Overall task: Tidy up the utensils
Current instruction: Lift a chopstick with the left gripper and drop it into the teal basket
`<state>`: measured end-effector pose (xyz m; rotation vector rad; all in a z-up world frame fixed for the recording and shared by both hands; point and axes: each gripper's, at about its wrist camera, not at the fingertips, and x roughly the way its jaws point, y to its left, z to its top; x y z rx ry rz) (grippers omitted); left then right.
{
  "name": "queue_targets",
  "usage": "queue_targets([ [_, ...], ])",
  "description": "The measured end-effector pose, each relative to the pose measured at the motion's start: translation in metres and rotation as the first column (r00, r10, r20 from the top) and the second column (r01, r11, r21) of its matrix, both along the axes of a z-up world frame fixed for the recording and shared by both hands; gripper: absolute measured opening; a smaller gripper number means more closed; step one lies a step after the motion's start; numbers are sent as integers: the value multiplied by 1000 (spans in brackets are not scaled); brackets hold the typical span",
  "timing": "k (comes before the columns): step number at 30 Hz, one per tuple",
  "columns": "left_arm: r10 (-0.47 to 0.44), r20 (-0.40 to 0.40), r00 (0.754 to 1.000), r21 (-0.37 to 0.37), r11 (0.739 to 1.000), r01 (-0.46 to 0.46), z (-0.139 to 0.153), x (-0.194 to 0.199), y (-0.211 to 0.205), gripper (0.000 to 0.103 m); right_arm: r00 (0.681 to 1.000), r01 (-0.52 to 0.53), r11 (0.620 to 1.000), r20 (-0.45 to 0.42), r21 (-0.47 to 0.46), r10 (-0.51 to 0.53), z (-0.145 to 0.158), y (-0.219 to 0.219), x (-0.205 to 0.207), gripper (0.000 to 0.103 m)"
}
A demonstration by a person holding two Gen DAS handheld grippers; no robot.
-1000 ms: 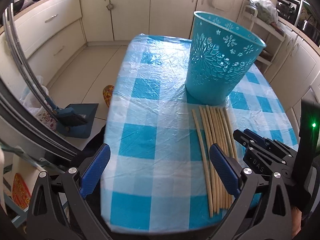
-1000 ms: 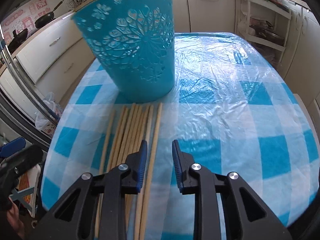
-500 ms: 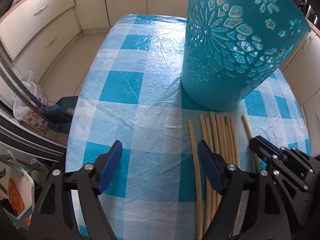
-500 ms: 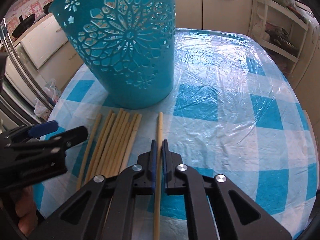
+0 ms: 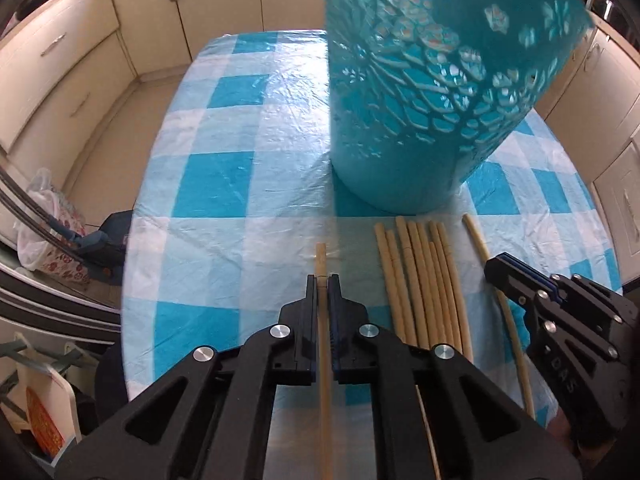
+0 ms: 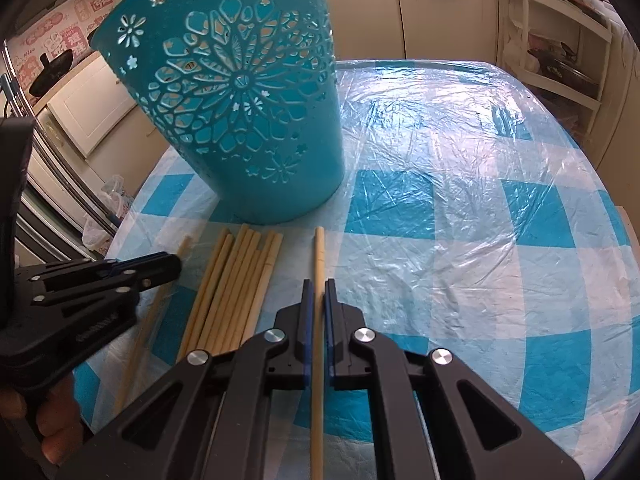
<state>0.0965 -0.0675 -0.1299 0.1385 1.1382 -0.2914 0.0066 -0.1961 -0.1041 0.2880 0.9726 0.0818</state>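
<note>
Bamboo chopsticks beside the teal basket (image 6: pixel 248 120)
Left gripper (image 5: pixel 323 280) and right gripper (image 6: pixel 316 284) each pinch one chopstick; the rest (image 6: pixel 236 280) lie between.

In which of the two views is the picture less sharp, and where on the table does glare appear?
Left wrist view: the turquoise basket is smeared by motion blur, while the left gripper and its chopstick stay sharp. Right wrist view: sharper overall; strong glare on the plastic table cover washes out the far checks. Both views bend straight lines, fisheye style.
</note>
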Motion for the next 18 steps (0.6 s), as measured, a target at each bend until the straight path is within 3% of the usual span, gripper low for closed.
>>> queue_targets([
  [5,36,67,997,-130,991,-27,70,-10,37,5,1000,8,999,-6,33,-7,-1,-4,1,6],
  [9,45,211,976,-250,968,9,153,-9,45,5,1000,9,999,-6,35,-9,-1,-2,1,6],
  [12,53,348,936,-330,941,70,208,-3,32,5,1000,9,999,-5,37,-9,-1,-1,3,6],
  [15,101,497,862,-374,921,109,244,6,13,5,1000,9,999,-1,38,-9,-2,-2,2,6],
  [18,169,582,795,-409,907,106,258,21,-4,5,1000,8,999,6,35,-8,-2,-4,2,6],
])
